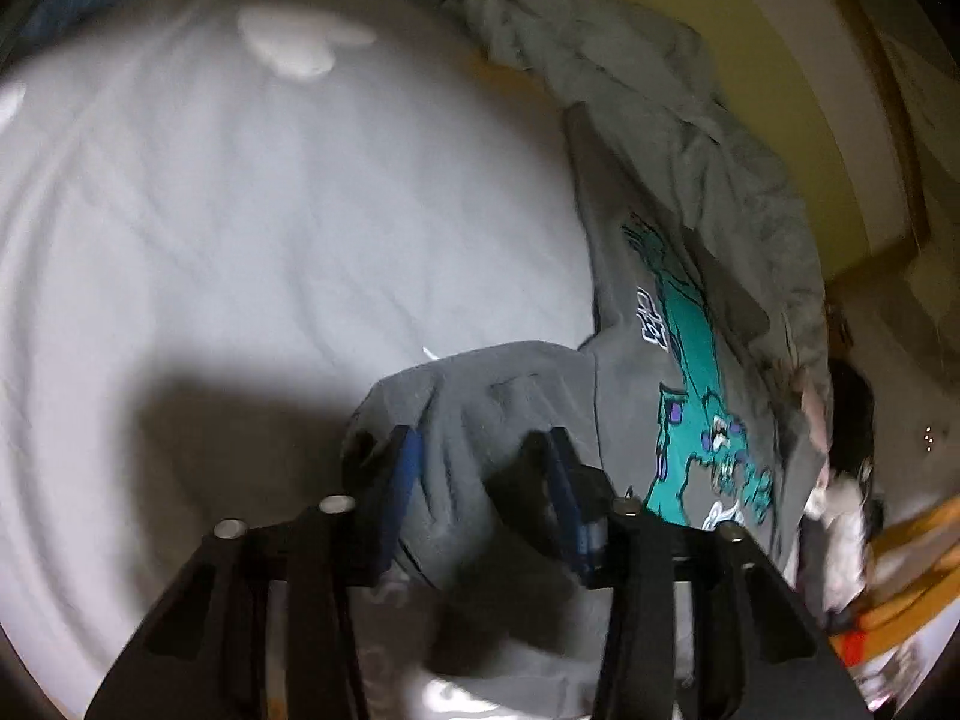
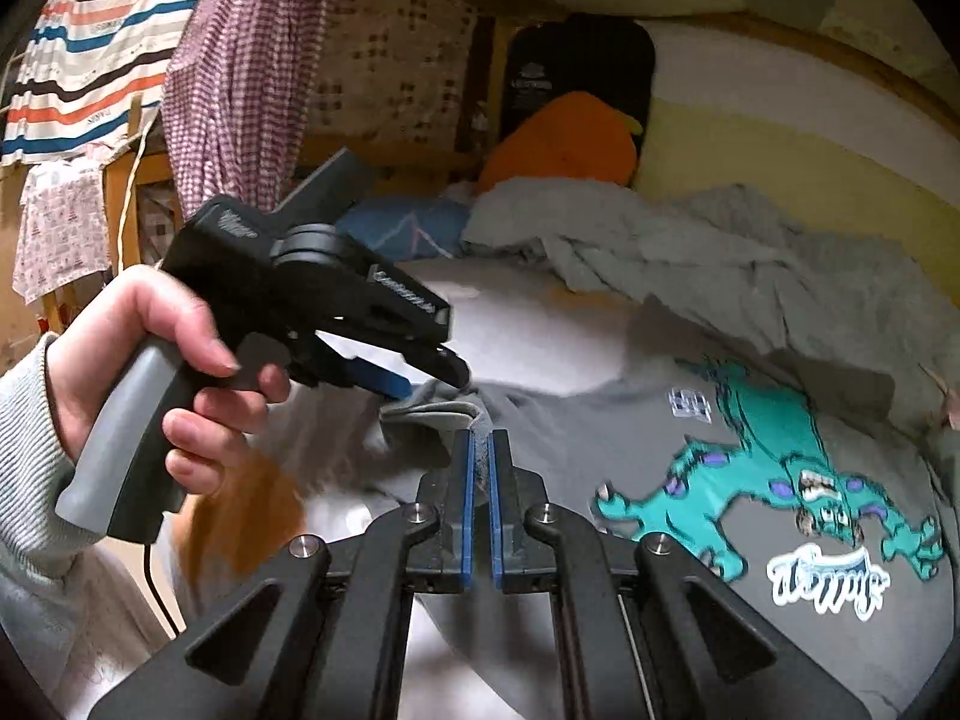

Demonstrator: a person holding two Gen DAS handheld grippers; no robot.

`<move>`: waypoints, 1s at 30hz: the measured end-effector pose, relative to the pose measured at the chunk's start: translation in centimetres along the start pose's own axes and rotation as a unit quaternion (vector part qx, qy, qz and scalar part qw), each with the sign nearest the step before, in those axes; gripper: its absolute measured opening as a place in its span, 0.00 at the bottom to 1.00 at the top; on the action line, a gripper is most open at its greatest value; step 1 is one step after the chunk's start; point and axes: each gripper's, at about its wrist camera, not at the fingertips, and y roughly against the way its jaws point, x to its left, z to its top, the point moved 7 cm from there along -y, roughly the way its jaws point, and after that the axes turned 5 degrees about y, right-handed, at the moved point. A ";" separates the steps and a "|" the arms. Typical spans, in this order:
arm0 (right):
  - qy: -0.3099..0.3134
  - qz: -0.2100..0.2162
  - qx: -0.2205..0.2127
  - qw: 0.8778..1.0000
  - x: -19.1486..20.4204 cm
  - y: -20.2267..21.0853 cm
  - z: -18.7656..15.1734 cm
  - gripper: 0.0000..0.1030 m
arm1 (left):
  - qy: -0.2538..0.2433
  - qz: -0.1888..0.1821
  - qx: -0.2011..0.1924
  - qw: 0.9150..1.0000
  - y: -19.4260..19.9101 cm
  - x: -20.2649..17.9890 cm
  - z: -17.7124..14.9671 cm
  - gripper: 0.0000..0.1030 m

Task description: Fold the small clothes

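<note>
A grey shirt (image 1: 630, 372) with a teal monster print (image 2: 780, 480) lies on the white bed sheet (image 1: 240, 240). My left gripper (image 1: 480, 444) points down at a bunched grey sleeve. The cloth sits between its blue pads, with a dark gap beside the right finger (image 1: 558, 462). In the right wrist view a hand (image 2: 150, 348) holds the left gripper (image 2: 429, 381), whose tips are at the sleeve's edge. My right gripper (image 2: 480, 444) is shut, its blue pads pinching a raised fold of the shirt (image 2: 600, 438) just below the left gripper's tips.
A crumpled light grey blanket (image 2: 690, 240) lies behind the shirt along the yellow wall. An orange plush (image 2: 564, 132) and a black bag sit at the bed's far end. A checked cloth (image 2: 240, 60) and a striped shirt (image 2: 90, 30) hang at the left.
</note>
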 end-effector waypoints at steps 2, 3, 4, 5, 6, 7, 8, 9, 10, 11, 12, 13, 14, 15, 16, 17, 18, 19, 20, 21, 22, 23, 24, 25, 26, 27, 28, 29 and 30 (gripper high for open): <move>-0.010 0.008 0.001 1.000 0.0 0.8 -0.7 0.03 | 0.023 -0.002 -0.036 0.999 1.0 0.0 0.5 0.00; -0.013 0.007 0.000 1.000 -0.1 1.1 -0.9 0.03 | 0.022 -0.006 -0.059 0.998 1.9 0.2 0.7 0.00; -0.014 0.007 -0.001 1.000 -0.1 1.3 -1.1 0.03 | 0.008 -0.015 -0.087 0.996 2.7 -0.5 1.2 0.00; -0.016 0.007 -0.002 1.000 -0.2 1.6 -1.5 0.03 | -0.020 -0.020 -0.104 0.994 3.5 -1.7 1.4 0.00; -0.018 0.008 -0.004 1.000 -0.2 1.8 -1.7 0.03 | -0.049 -0.016 -0.110 0.993 3.6 -2.8 1.8 0.00; -0.020 0.009 -0.005 1.000 -0.2 2.0 -1.9 0.03 | -0.082 0.011 -0.117 0.990 3.9 -3.8 1.8 0.00; -0.021 0.009 -0.005 1.000 -0.2 2.0 -2.2 0.03 | -0.101 0.050 -0.129 0.985 4.0 -4.1 1.8 0.01; -0.024 0.008 -0.002 1.000 -0.3 2.0 -2.5 0.03 | -0.112 0.079 -0.139 0.981 4.1 -4.2 1.7 0.00; -0.025 0.007 0.000 1.000 -0.4 1.9 -2.7 0.03 | -0.116 0.074 -0.141 0.980 4.1 -4.4 1.6 0.00; -0.030 0.009 0.004 1.000 -0.6 1.9 -3.1 0.03 | -0.114 0.047 -0.129 0.984 3.7 -4.9 1.5 0.00; -0.033 0.013 0.006 0.999 -0.7 1.9 -3.2 0.03 | -0.109 0.029 -0.113 0.987 3.2 -5.1 1.5 0.00; -0.037 0.016 0.009 0.999 -0.8 1.8 -3.6 0.03 | -0.108 0.026 -0.093 0.989 2.6 -5.1 1.3 0.01; -0.038 0.014 0.013 0.999 -0.9 1.7 -4.0 0.03 | -0.105 0.048 -0.080 0.990 1.8 -4.9 1.0 0.04; -0.038 0.011 0.016 0.999 -1.1 1.6 -4.4 0.03 | -0.092 0.085 -0.074 0.989 1.2 -4.1 0.9 0.16; -0.039 0.007 0.019 0.999 -1.2 1.6 -4.7 0.03 | -0.070 0.111 -0.072 0.989 1.0 -3.0 0.9 0.25; -0.041 0.007 0.021 0.999 -1.4 1.6 -5.0 0.03 | -0.048 0.110 -0.068 0.990 1.0 -2.2 0.8 0.45; -0.045 0.008 0.023 0.999 -1.7 1.7 -5.3 0.03 | -0.027 0.099 -0.064 0.993 1.1 -1.5 0.7 0.53; -0.047 0.009 0.023 0.999 -1.8 1.7 -5.4 0.03 | -0.006 0.088 -0.060 0.994 1.3 -0.8 0.7 0.53; -0.049 0.010 0.023 0.998 -2.0 1.7 -5.6 0.03 | 0.008 0.085 -0.057 0.995 1.5 -0.2 0.7 0.53; -0.052 0.011 0.024 0.998 -2.1 1.7 -5.7 0.03 | 0.016 0.090 -0.056 0.994 1.5 0.3 0.6 0.53; -0.053 0.012 0.024 0.998 -2.2 1.6 -5.8 0.03 | 0.019 0.098 -0.054 0.994 1.6 0.7 0.4 0.53; -0.057 0.013 0.026 0.998 -2.2 1.5 -5.8 0.03 | 0.019 0.099 -0.048 0.994 1.6 1.1 0.2 0.53; -0.059 0.015 0.026 0.998 -2.1 1.4 -5.8 0.03 | 0.019 0.095 -0.041 0.994 1.6 1.5 -0.2 0.53; -0.060 0.016 0.026 0.998 -2.0 1.3 -5.9 0.03 | 0.019 0.087 -0.033 0.995 2.1 1.7 -0.4 0.53; -0.060 0.018 0.025 0.998 -1.8 1.3 -5.8 0.03 | 0.019 0.084 -0.028 0.996 2.2 1.8 -0.5 0.53; -0.057 0.018 0.023 0.998 -1.6 1.4 -5.8 0.03 | 0.019 0.086 -0.022 0.996 2.3 2.0 -0.7 0.53; -0.054 0.018 0.022 0.998 -1.3 1.5 -5.8 0.03 | 0.023 0.082 -0.020 0.996 2.6 2.5 -0.8 0.52; -0.047 0.017 0.020 0.999 -1.0 1.7 -5.7 0.03 | 0.032 0.069 -0.017 0.997 2.7 2.7 -0.9 0.51; -0.041 0.014 0.017 0.999 -0.8 1.9 -5.6 0.03 | 0.037 0.060 -0.011 0.997 2.5 2.7 -1.1 0.45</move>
